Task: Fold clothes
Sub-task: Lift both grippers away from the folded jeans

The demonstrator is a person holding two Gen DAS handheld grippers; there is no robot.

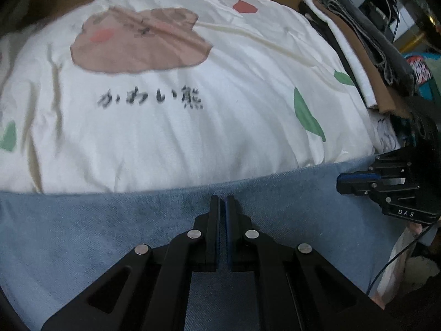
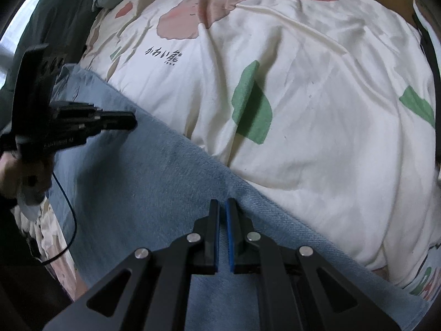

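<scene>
A light blue denim garment point(image 1: 110, 234) point(image 2: 151, 179) lies flat along the near side of a bed, its far edge straight against the duvet. My left gripper point(image 1: 223, 198) is shut, with its tips just inside that far edge and pointing steeply down at the denim. No cloth shows between its fingers. My right gripper point(image 2: 223, 201) is also shut, close to the same edge and further right along the garment. Each wrist view shows the other gripper from the side: the right gripper point(image 1: 340, 183) and the left gripper point(image 2: 133, 122), both low over the denim.
A white duvet point(image 1: 193, 138) point(image 2: 303, 110) printed with a pink bear, green leaves and black script covers the bed beyond the denim. A stack of folded clothes point(image 1: 366, 55) stands at the right bed edge. A dark cloth point(image 2: 55, 22) lies far left. A black cable point(image 2: 69, 207) hangs below a hand point(image 2: 8, 171).
</scene>
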